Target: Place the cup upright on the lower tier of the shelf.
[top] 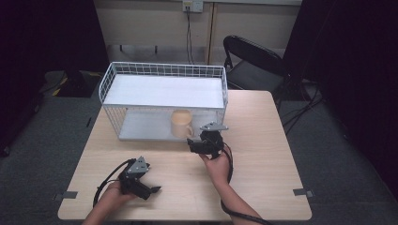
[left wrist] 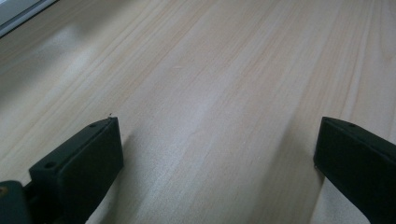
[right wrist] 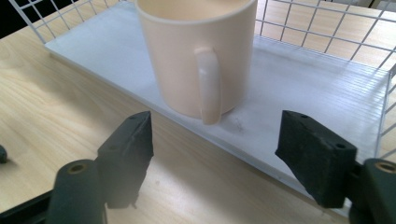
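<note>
Wooden table [top: 263, 154], wire rack [top: 164, 101] at the back. High view: cream mug [top: 181, 123] upright on the rack's lower shelf, right gripper [top: 195, 144] just in front. Left gripper view: left gripper [left wrist: 217, 154] released over bare wood. Right gripper view: right gripper's jaws spread, handle [right wrist: 208, 84] facing them. Risk: an off-centre approach could nudge the mug into the mesh, or a pinch on the handle alone could let it swing.

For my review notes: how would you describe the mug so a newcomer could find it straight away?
Start at the white wire rack at the far side of the wooden table. On its lower white shelf, near the right end, stands the mug, just beyond the open right gripper. It is pale peach, upright, with its handle facing that gripper.
</note>
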Motion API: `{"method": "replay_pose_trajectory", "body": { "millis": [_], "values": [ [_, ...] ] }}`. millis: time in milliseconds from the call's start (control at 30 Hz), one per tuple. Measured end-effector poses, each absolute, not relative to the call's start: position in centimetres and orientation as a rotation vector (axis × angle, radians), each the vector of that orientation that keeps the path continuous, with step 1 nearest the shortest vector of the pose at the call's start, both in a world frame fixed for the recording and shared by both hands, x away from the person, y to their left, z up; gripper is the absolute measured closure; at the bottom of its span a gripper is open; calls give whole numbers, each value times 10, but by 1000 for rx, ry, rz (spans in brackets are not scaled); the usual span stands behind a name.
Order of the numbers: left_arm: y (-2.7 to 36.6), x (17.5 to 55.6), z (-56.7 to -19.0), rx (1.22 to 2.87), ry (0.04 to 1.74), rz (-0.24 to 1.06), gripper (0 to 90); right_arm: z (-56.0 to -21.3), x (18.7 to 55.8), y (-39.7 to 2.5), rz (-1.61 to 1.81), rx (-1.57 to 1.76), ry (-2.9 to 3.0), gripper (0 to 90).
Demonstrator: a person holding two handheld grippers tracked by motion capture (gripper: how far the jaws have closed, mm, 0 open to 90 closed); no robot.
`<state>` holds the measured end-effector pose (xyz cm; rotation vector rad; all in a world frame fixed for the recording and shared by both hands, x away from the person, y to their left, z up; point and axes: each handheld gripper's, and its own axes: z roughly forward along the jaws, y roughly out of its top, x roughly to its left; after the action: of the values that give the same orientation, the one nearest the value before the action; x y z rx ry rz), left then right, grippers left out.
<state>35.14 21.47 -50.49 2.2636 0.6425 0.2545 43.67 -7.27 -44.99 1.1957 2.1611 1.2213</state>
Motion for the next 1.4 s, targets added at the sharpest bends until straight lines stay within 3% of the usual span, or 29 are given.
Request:
{"method": "replay_pose_trajectory", "body": {
  "millis": [1400],
  "values": [
    [215,351,-505,2263,644,256,8,-445,402,-113,1281,1074,2235,143]
  ]
}}
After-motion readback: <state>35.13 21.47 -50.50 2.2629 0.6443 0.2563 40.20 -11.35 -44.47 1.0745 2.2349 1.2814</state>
